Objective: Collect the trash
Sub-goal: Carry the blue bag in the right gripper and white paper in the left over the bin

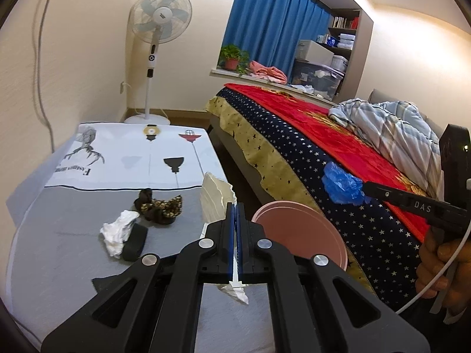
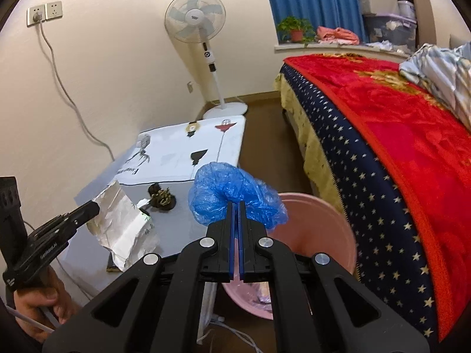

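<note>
My left gripper [image 1: 235, 206] is shut on a crumpled silver-white foil wrapper [image 1: 216, 198], held above the table's right edge; the wrapper also shows in the right wrist view [image 2: 123, 220]. My right gripper [image 2: 238, 204] is shut on a crumpled blue plastic bag [image 2: 232, 195], held over the pink bin [image 2: 323, 235]. In the left wrist view the blue bag [image 1: 343, 184] hangs at the right gripper's tip [image 1: 365, 189], above and right of the pink bin [image 1: 297, 229]. A white crumpled tissue [image 1: 117, 232] lies on the table.
A low table [image 1: 73, 250] with a grey and white printed cloth holds a black band [image 1: 135, 242] and a dark patterned scrunchie [image 1: 159, 206]. A bed [image 1: 323, 135] with a red blanket stands right of the bin. A standing fan [image 1: 160, 17] is at the far wall.
</note>
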A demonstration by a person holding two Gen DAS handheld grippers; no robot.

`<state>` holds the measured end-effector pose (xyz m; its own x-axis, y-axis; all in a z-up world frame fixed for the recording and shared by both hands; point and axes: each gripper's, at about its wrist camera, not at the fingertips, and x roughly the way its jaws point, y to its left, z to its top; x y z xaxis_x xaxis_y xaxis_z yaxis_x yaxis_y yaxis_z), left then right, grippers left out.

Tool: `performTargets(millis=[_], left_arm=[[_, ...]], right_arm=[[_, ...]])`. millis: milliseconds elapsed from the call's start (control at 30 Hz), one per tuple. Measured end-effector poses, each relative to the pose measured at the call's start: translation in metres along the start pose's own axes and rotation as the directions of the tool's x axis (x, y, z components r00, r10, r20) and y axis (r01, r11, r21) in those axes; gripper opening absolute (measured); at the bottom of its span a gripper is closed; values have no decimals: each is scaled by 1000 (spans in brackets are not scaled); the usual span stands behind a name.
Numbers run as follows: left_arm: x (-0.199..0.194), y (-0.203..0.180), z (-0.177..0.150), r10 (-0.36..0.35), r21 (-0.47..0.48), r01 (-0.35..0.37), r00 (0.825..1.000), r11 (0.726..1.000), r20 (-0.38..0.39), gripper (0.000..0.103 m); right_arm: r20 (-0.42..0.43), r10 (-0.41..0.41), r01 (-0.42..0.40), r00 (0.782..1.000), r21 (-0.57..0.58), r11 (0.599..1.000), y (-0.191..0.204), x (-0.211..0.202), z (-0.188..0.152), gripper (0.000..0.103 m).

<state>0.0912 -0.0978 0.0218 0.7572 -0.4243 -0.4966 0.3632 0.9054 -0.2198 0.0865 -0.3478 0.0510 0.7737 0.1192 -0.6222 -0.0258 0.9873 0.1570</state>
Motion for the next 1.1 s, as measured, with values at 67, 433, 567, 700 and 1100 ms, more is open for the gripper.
performTargets(millis=[67,433,567,700,1100], left_arm=[[7,-5,-1,-13,3,13,1000,1000,-5,1],[38,-29,-1,-65,17,65,998,998,-23,1],[49,-34,-1,-80,11,81,996,997,-31,1],[57,-40,-1,-93,9,93,995,996,-36,1],[80,-60,-3,-132,11,133,989,991,-65,1]], right_arm=[[-3,-4,4,1000,12,1000,-3,2,0,2],[-18,-41,42,999,66,997,-24,10,-4,2],[-23,-55,57,998,69,996,-27,12,-4,2],[-28,-66,68,997,77,995,-31,14,-5,2],[-36,-114,117,993,87,989,-39,17,-6,2]])
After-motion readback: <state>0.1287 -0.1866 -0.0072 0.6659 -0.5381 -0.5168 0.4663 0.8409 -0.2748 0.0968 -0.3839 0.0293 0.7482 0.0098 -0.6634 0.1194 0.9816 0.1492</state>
